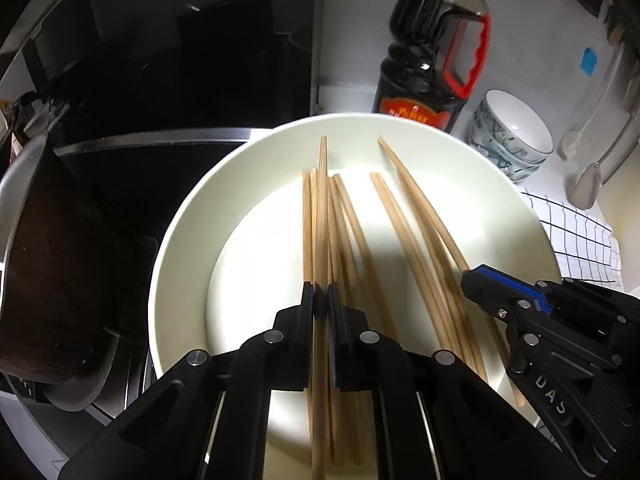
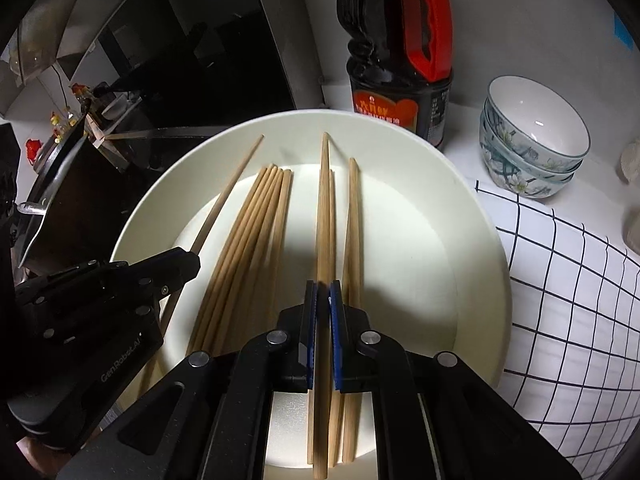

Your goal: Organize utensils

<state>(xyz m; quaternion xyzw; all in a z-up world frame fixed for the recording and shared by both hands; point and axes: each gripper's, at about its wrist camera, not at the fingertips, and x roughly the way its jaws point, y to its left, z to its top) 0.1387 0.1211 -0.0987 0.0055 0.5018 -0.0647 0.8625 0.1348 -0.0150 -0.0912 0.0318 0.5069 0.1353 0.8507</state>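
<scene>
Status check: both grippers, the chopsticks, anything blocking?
Left gripper shut on one chopstick. Right gripper shut on another chopstick. Remaining chopsticks loose in the white plate. Nothing in the way; sauce bottle stands behind the plate.

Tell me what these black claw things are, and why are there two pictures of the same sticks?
They are two grabbing tools, one in each of a person's hands, each carrying a camera that looks along its fingers. One picture comes from the left gripper, the other from the right gripper. Each is shut on one wooden chopstick. More chopsticks lie in a white plate. Behind stand a dark sauce bottle and stacked bowls; a checked cloth lies alongside.
</scene>
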